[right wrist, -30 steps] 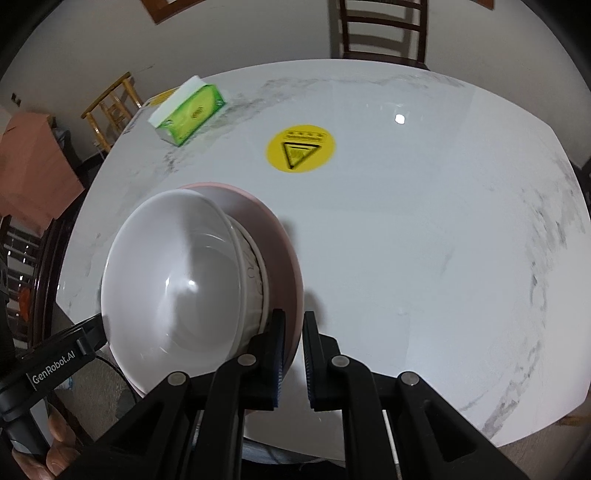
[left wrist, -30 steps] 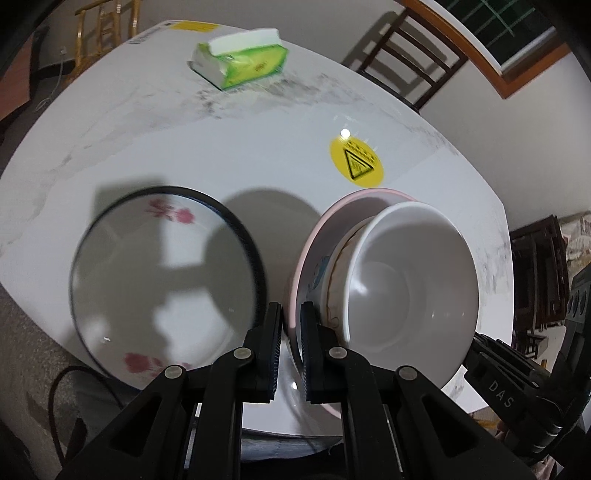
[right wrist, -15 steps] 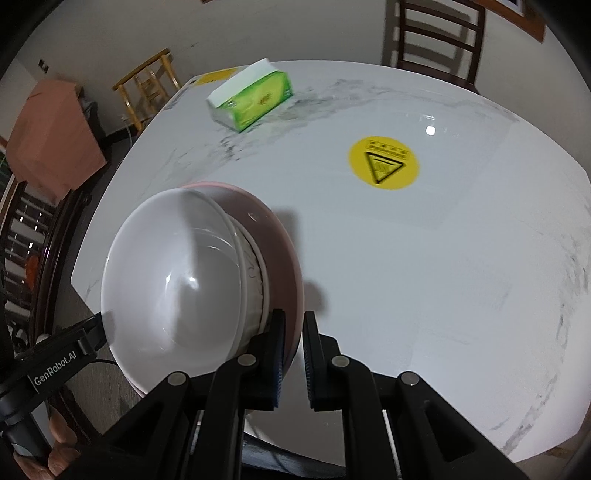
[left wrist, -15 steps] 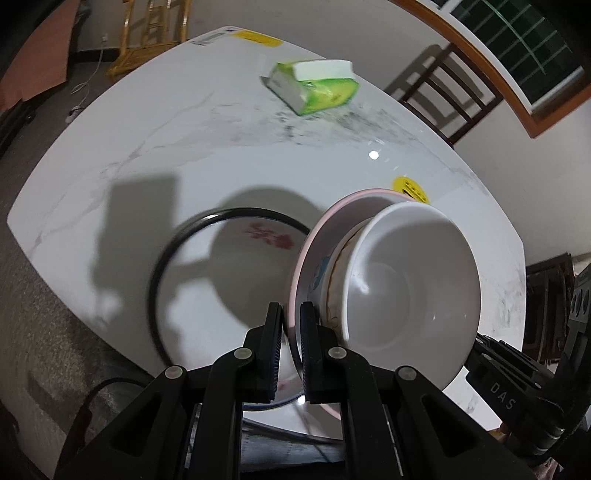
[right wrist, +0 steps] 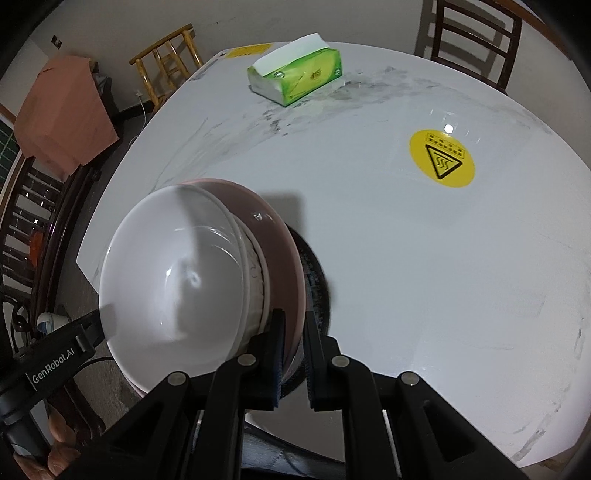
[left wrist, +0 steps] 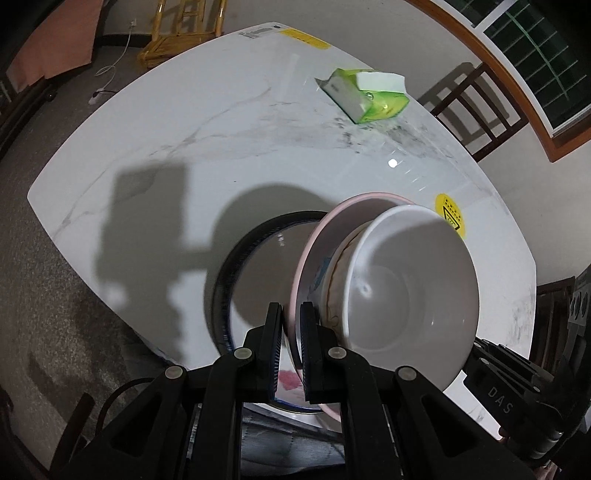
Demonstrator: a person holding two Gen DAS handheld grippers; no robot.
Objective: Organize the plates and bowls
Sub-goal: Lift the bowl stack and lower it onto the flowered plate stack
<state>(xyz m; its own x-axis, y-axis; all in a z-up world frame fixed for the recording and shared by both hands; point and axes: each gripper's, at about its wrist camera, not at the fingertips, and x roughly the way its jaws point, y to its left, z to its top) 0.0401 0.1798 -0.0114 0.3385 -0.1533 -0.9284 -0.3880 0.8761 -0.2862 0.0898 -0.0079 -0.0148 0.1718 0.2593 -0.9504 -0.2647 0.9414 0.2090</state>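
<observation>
A pink plate (left wrist: 314,236) (right wrist: 273,229) hangs above the table, carrying a patterned bowl (left wrist: 334,273) with a white bowl (left wrist: 406,288) (right wrist: 177,277) nested in it. My left gripper (left wrist: 291,317) is shut on the plate's rim at one side. My right gripper (right wrist: 293,325) is shut on the rim at the opposite side. Beneath the stack lies a black-rimmed plate (left wrist: 255,273) (right wrist: 314,273) with red flowers, partly covered by the pink plate. Each gripper's body shows at the edge of the other's view.
The white marble table (left wrist: 184,122) (right wrist: 443,277) bears a green tissue pack (left wrist: 369,94) (right wrist: 299,77) at the far side and a yellow warning sticker (left wrist: 450,216) (right wrist: 441,158). Wooden chairs (right wrist: 476,33) stand around the table. A hand (right wrist: 55,443) holds the left gripper's handle.
Both grippers carried the pink plate with its bowls sideways across the table. The stack now hangs over the black-rimmed plate and hides about half of it.
</observation>
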